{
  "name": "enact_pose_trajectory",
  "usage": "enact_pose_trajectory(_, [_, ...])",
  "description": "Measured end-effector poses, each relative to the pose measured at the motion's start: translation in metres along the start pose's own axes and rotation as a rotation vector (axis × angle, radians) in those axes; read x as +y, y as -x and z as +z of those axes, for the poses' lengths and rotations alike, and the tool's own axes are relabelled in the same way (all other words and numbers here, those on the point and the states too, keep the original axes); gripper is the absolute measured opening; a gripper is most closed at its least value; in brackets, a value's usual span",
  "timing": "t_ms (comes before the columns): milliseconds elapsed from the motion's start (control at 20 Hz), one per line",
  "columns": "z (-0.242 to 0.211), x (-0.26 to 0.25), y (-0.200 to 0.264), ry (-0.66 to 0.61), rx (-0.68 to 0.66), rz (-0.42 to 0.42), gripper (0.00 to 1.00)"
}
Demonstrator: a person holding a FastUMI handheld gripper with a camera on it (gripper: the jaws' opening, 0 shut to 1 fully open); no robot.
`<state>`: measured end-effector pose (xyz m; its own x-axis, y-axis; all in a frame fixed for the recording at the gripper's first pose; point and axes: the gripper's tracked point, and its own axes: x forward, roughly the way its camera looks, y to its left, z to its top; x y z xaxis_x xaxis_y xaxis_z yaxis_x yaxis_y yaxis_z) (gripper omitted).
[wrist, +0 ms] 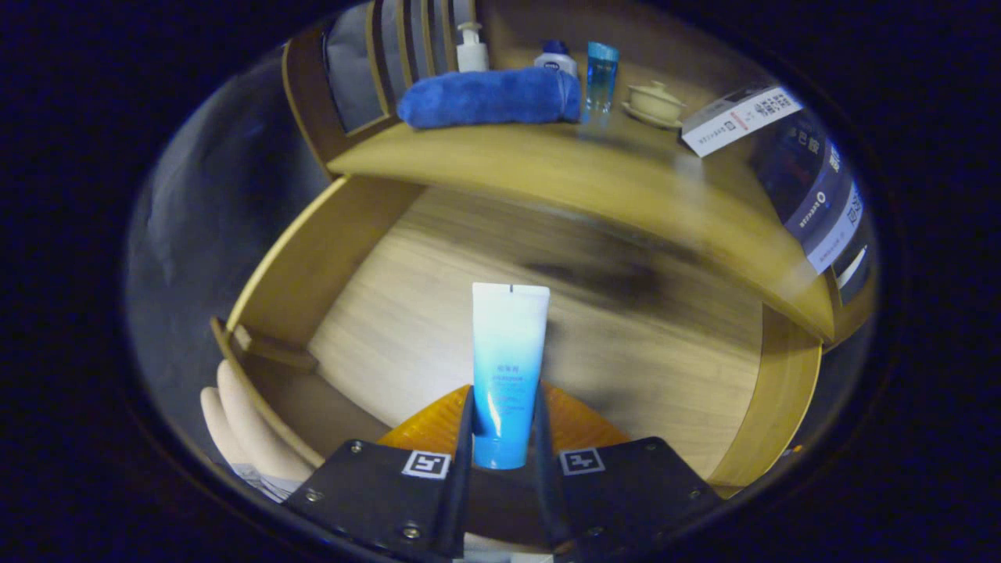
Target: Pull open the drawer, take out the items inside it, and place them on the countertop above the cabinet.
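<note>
Blue-white tube (507,367) | clamped by hand-held gripper (504,426) | above open drawer (547,313)

Gripper (502,438): two flat dark mounting plates with silver screws at the corners, each bearing a square black-and-white marker tag; two narrow fingers (464,438) extend forward between them.
</note>
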<state>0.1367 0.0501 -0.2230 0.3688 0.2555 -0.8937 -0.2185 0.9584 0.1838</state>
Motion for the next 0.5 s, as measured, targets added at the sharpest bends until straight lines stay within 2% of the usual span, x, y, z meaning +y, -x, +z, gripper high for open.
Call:
enact_pose_trajectory(150, [0.023,0.007,0.023,-0.042,-0.080,0.040,0.36])
enact_pose_trajectory(250, [0.045,-0.001,0.034,-0.082,-0.137,0.033,0.36])
enact_pose_trajectory(500, [0.105,-0.052,0.029,-0.208,-0.241,-0.105,0.36])
